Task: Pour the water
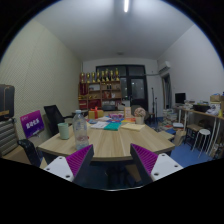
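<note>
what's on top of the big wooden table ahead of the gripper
On the wooden table stand a clear bottle, a cup, and scattered books or boxes. Things at its far end are too small to identify. The open fingers hold nothing.

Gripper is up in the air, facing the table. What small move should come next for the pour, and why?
Probably ease the gripper forward and down toward the clear plastic bottle by the near left edge of the long wooden table. The fingers stand open with nothing between them, and the bottle and the pale green cup beside it lie well beyond the fingertips, so nothing can be grasped yet.
</note>
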A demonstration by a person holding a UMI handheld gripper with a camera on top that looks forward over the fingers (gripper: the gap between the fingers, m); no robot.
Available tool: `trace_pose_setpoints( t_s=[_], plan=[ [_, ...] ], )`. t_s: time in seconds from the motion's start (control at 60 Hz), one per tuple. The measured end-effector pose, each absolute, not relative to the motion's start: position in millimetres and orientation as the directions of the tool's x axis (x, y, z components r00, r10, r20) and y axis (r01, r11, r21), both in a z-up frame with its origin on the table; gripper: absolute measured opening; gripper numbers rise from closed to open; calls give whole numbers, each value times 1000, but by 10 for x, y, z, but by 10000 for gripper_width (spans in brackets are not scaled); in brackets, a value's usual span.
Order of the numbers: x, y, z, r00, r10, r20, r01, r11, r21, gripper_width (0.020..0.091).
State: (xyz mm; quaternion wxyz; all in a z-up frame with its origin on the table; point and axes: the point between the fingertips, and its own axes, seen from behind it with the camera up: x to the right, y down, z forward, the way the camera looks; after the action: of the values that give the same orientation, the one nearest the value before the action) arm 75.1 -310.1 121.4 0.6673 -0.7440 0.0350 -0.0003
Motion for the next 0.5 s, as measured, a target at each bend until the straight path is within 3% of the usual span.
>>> trace_pose_setpoints(
  t_s=[0.233,0.5],
  plan=[
    [737,-3058,1289,999,-35,-35,-38,-70,-997,826],
    [-14,-2621,1394,996,89,-21,-19,-31,-999,830]
  ],
)
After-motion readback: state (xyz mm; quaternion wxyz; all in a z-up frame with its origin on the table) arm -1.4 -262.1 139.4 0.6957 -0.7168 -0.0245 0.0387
